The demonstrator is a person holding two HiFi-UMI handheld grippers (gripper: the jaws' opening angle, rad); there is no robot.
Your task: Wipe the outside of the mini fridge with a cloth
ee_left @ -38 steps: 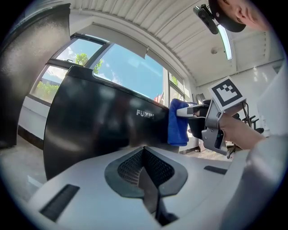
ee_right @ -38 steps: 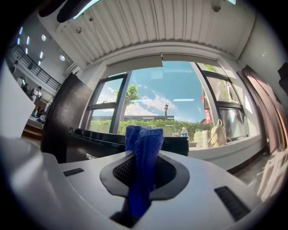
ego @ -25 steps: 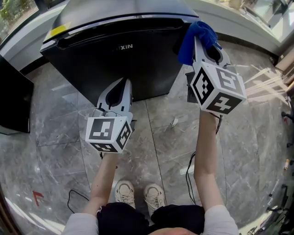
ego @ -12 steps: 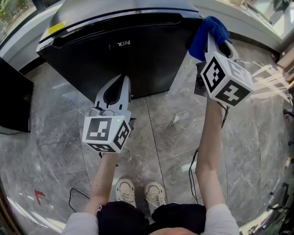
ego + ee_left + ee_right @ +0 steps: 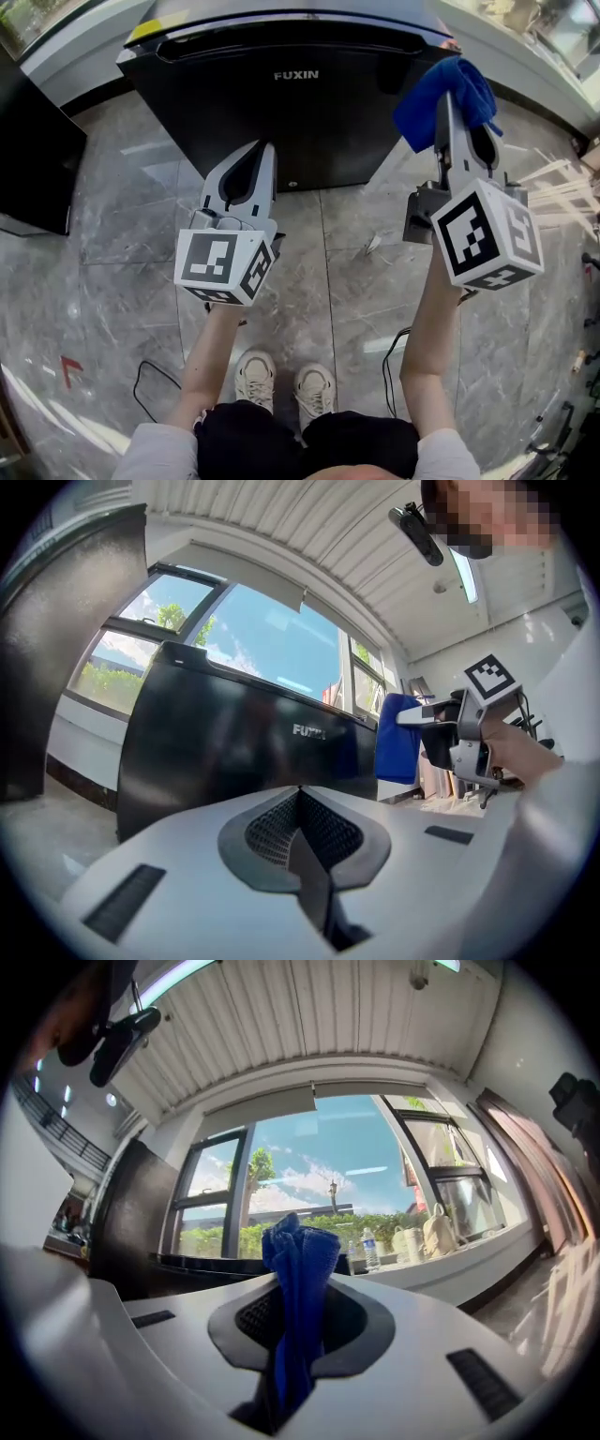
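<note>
A black mini fridge (image 5: 281, 103) with white lettering on its door stands on the floor ahead of me; the left gripper view shows its front (image 5: 244, 747). My right gripper (image 5: 441, 101) is shut on a blue cloth (image 5: 448, 94), held at the fridge's upper right corner. The bunched cloth (image 5: 300, 1288) rises between the jaws, with the dark fridge side (image 5: 131, 1232) at the left. My left gripper (image 5: 264, 148) is shut with nothing in it, low before the fridge door. It also sees the blue cloth (image 5: 398, 738) and the right gripper (image 5: 412, 716).
The floor is grey marble tile (image 5: 347, 300), with a black cable (image 5: 150, 380) by my feet and a dark cabinet (image 5: 33, 150) at the left. A window ledge (image 5: 469, 1260) with bottles and a bag runs behind the fridge.
The right gripper with the cloth has drawn to the right and a little down, off the fridge's top corner. The view has shifted so the fridge sits more centred. The left gripper stays low.
</note>
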